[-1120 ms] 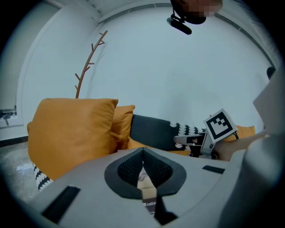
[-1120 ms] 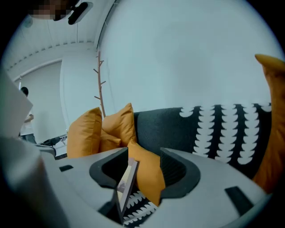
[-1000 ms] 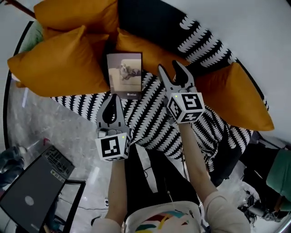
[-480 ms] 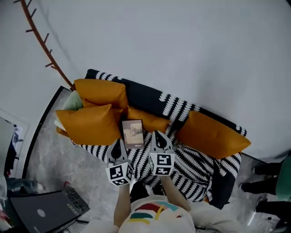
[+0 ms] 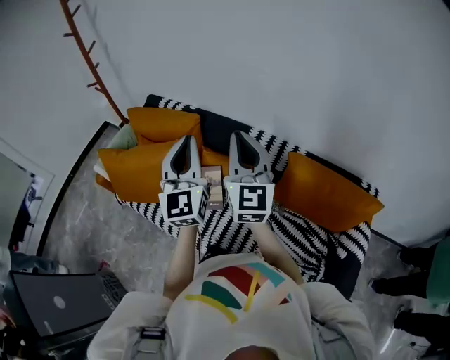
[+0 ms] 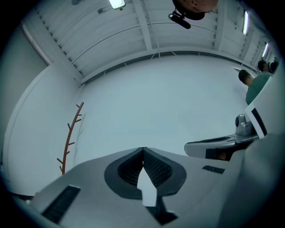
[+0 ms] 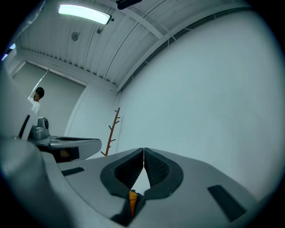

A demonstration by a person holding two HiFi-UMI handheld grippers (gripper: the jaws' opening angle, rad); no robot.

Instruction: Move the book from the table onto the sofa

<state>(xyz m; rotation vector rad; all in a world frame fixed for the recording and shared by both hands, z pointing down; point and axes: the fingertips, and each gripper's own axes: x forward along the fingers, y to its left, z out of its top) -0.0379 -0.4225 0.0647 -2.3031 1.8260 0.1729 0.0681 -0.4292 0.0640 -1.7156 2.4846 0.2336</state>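
Both grippers are up in front of me in the head view, side by side and roughly level, pointing at the white wall point(image 5: 295, 63) above the sofa point(image 5: 214, 125). L gripper point(image 5: 187, 140): jaws together, tips meeting, nothing btwn them; its own view shows only bare wall past the pads. R gripper point(image 5: 241, 136): same, jaws pressed together & empty. In its view there's a thin orange sliver low behind the pads, can't tell what it is. The two are near each other w/o touching, marker cubes toward me. The book point(image 5: 213, 184) is on the sofa, in neither gripper. I see a strip of it in the gap btwn the two cubes, lying flat on the striped throw point(image 5: 299, 235) that covers the seat. It's left of the seat's middle, just beside the orange cushions point(image 5: 148, 165) piled at the seat's left end, w/ more orange at the backrest right behind it. Most of the cover is hidden by the cubes. A big orange cushion point(image 5: 327, 195) leans at the seat's right end, well apart from the book. A brown branch-like coat stand point(image 5: 95, 63) is against the wall beyond the sofa's left end; it shows in both gripper views too. A laptop point(image 5: 60, 304) is at lower left by the grey marbled floor point(image 5: 88, 225); can't tell what it rests on. A lit ceiling light point(image 7: 84, 13) shows in the R gripper view.
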